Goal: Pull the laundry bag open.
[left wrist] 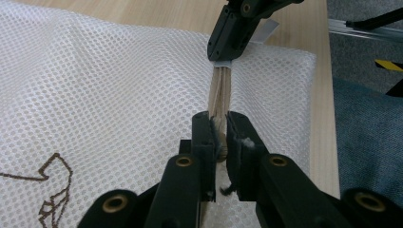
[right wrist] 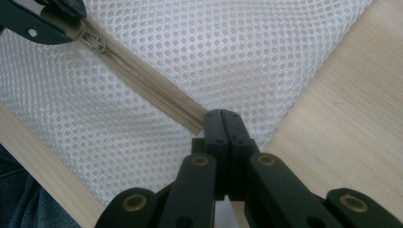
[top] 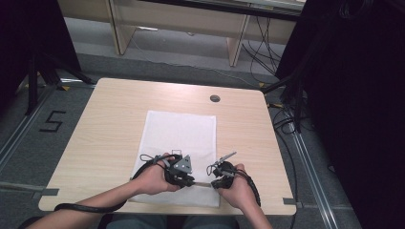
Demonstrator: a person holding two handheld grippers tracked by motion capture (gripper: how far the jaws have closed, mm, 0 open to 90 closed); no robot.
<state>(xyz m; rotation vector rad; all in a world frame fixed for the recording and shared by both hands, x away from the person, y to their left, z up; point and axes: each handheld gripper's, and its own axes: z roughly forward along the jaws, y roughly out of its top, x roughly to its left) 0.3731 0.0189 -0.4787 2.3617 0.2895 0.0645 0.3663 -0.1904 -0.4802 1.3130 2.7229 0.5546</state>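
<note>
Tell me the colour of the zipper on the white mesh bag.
The zipper is beige, set in the white mesh bag; the right gripper view shows it best.

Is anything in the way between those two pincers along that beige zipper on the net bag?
Nothing visible. The left gripper is shut on the zipper at its slider, the right gripper pinches its end, and the closed strip between them lies bare on the mesh bag.

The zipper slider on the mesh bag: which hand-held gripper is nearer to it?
Left. The left hand-held gripper is clamped at the zipper slider on the mesh bag; the right hand-held gripper pinches the zipper tape's end, farther along.
</note>
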